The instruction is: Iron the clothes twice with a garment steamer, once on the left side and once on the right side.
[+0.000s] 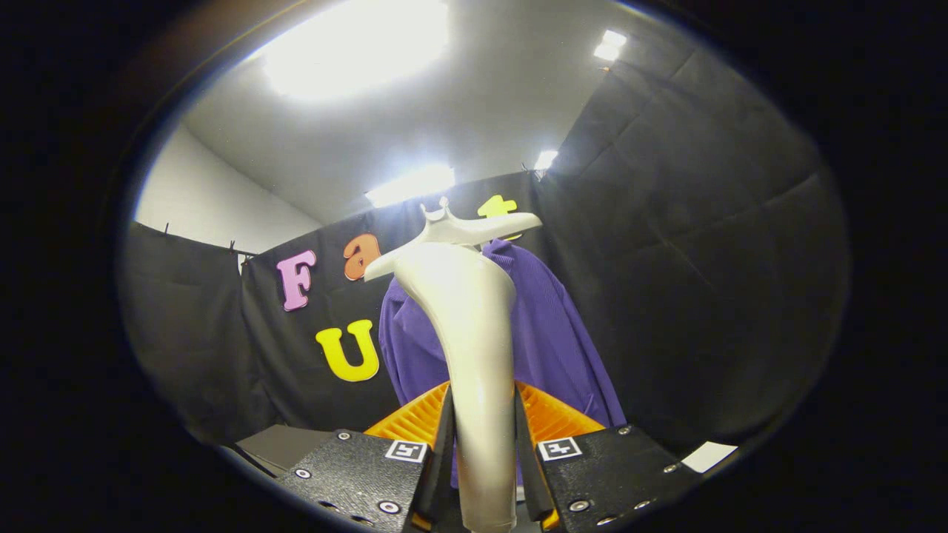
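Note:
A white garment steamer point(474, 333) stands upright between my fingers, its handle clamped on both sides and its flat head at the top. My gripper point(483, 451) is shut on that handle. Beyond the steamer hangs a purple garment point(552, 333) against the black cloth wall, partly hidden by the steamer's body. The steamer head sits near the garment's collar and is tilted, its right tip higher. I cannot tell whether the head touches the cloth.
Black cloth walls point(703, 259) close the booth behind and to the right. A white wall point(200, 207) and bright ceiling lights point(355, 44) lie above on the left. A dark box-like surface point(278, 444) sits low on the left.

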The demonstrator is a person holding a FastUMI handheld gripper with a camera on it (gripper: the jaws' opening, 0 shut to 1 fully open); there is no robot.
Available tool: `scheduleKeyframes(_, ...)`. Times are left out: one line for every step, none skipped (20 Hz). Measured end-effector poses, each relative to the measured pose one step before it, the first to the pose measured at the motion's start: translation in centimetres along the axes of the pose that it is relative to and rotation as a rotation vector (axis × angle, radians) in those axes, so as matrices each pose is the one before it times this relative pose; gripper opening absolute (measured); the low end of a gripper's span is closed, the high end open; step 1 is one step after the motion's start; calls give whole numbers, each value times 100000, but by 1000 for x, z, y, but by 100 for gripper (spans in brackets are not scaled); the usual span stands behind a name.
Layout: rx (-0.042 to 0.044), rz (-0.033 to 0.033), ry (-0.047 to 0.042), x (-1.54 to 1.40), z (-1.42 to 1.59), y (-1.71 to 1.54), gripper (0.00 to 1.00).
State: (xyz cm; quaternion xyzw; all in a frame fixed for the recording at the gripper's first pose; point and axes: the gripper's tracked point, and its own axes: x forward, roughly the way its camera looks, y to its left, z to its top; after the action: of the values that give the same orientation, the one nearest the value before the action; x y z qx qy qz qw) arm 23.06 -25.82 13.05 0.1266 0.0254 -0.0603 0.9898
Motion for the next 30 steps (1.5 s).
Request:
scheduleKeyframes(1136,-477,-1429,815,590,79,40)
scheduleKeyframes(571,-999,-792,958,330,-35,40)
scheduleKeyframes(-428,-1999,-1589,1202,64,-520,40)
scheduleKeyframes(-1445,-1676,-1305,1074,-25,-326,40)
scheduleKeyframes(-1090,-748,-1256,805,-100,-37,40)
scheduleKeyframes(-618,-26,-1010,918,-68,184,40)
scheduleKeyframes(-997,30,-262,1045,-21,280,40)
scheduleKeyframes(-870,-958,-405,1241,-222,59,40)
scheduleKeyframes(-2126,-1190,-839,1148,-89,17,40)
scheduleKeyframes(-2024,-868,-879,1055,-109,8,40)
scheduleKeyframes(-910,-758,-230,970,-167,-107,40)
scheduleKeyframes(291,-837,133,878,-257,-33,40)
scheduleKeyframes(154,-867,1084,899,-517,-286,40)
scheduleKeyframes(87,-981,1636,1042,-951,-242,40)
scheduleKeyframes(-267,-710,2068,729,-949,-272,40)
scheduleKeyframes(-450,-535,2443,481,-1021,-312,40)
scheduleKeyframes(-356,-373,2181,949,-1145,836,40)
scheduleKeyframes(-133,-653,2065,398,-928,87,40)
scheduleKeyframes(-223,-339,1319,451,-1033,-81,40)
scheduleKeyframes(-52,110,387,167,-540,-28,40)
scheduleKeyframes(-179,22,1460,-16,-862,-295,40)
scheduleKeyframes(37,-112,1006,-42,-616,-55,40)
scheduleKeyframes(6,-21,906,-59,-534,-184,40)
scheduleKeyframes(-143,20,1348,119,-648,-50,40)
scheduleKeyframes(-160,-280,1742,39,-928,-233,40)
scheduleKeyframes(-1,-474,1739,-233,-914,-132,40)
scheduleKeyframes(200,-384,1902,-456,-1067,-443,40)
scheduleKeyframes(82,-535,2087,-500,-1091,-962,40)
scheduleKeyframes(134,-630,2039,-457,-1102,-858,40)
scheduleKeyframes(329,-600,1754,-486,-1020,-1258,40)
